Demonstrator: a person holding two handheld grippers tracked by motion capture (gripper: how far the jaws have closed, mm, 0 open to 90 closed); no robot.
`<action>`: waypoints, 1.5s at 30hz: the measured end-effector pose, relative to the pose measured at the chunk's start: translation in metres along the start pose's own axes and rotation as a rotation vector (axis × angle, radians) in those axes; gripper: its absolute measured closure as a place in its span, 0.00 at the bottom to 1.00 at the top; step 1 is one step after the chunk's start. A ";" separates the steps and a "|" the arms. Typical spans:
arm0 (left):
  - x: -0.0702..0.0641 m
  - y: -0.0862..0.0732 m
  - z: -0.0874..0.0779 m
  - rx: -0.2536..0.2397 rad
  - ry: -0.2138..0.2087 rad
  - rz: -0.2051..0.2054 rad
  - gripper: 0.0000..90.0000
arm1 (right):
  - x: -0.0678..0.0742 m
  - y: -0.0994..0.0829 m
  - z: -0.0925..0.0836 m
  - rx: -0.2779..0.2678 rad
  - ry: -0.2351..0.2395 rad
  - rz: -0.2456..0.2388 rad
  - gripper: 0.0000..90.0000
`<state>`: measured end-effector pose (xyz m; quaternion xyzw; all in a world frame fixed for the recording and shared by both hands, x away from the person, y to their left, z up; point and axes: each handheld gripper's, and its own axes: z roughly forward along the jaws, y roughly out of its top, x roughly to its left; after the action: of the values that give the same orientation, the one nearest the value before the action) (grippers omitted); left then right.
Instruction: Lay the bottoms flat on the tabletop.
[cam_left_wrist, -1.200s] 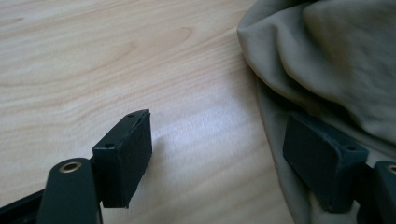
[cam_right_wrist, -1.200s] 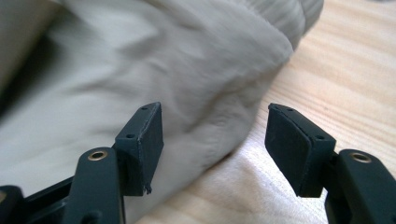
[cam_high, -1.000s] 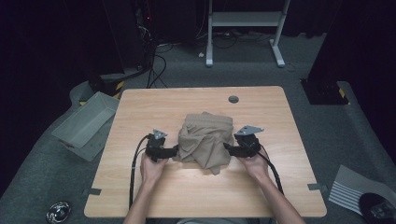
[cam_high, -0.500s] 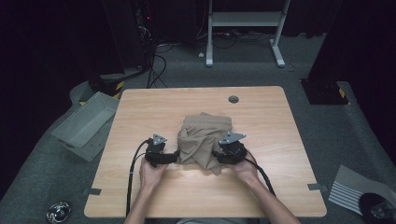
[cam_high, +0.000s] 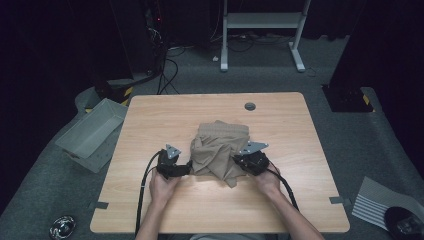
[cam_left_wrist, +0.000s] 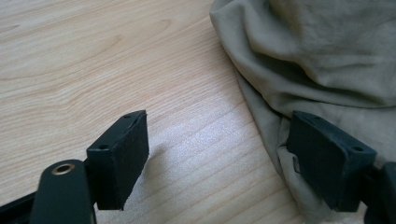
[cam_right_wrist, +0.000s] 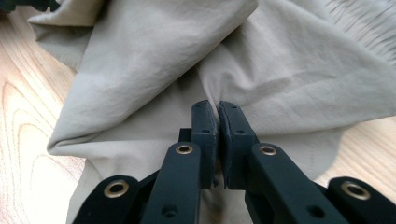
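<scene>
A crumpled khaki cloth lies heaped near the middle of the wooden table. My right gripper is at the cloth's right edge. Its jaws have just been closing and now pinch a fold of the cloth between the pads, as the right gripper view shows. My left gripper sits at the cloth's left edge. In the left gripper view its jaws stand wide open, one pad over bare wood and the other over the hem of the cloth.
A grey tray sits on the floor left of the table. A round cable hole is near the table's far edge. A white stand and cables lie behind. A striped sheet lies on the floor at right.
The right gripper has edged into the cloth's right side and its jaws have closed on a fold. The left gripper has stayed open at the left edge.
</scene>
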<state>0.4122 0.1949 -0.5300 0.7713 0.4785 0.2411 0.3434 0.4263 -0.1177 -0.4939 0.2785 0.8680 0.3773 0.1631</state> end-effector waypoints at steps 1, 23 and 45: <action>0.000 0.000 0.000 0.001 -0.002 -0.004 0.24 | 0.000 0.000 -0.002 -0.008 -0.005 -0.003 0.95; 0.004 0.000 0.001 0.011 -0.025 -0.037 0.27 | -0.047 -0.036 -0.019 0.010 -0.121 0.137 0.90; 0.004 0.000 0.001 0.015 -0.025 -0.055 0.27 | 0.001 -0.016 -0.007 -0.017 0.065 0.071 0.95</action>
<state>0.4142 0.1985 -0.5304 0.7634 0.4971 0.2182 0.3500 0.4166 -0.1298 -0.5010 0.2953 0.8591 0.3993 0.1235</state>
